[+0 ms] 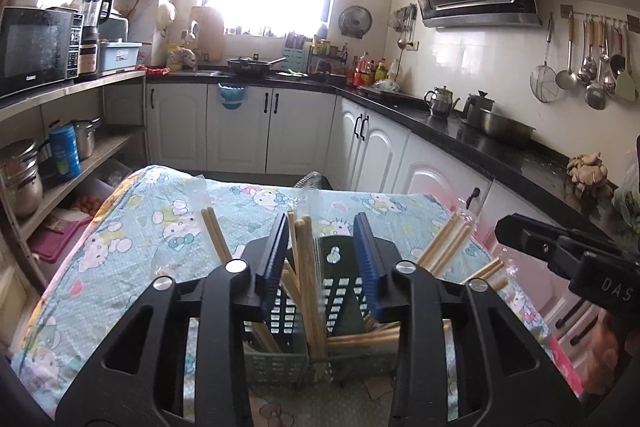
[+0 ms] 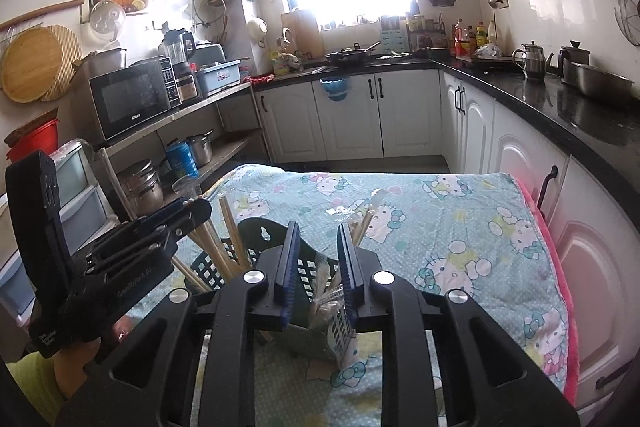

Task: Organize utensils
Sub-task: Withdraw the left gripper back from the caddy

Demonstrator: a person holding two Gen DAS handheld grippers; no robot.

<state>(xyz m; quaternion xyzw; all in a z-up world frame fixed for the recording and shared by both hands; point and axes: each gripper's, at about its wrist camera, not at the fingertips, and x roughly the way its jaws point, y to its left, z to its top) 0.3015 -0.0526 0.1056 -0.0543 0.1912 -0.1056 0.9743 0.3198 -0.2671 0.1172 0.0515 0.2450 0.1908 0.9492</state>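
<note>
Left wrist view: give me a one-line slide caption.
Left claw, open, poised over the green utensil caddy of wooden chopsticks on the Hello Kitty tablecloth; right claw alongside.

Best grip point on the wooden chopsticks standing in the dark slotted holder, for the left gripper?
Take the bare upper shafts of the wooden chopsticks from above. They lean upright out of the dark slotted plastic holder, whose walls block the lower ends. The left gripper is open and already straddles them; the right gripper hangs open alongside.
</note>
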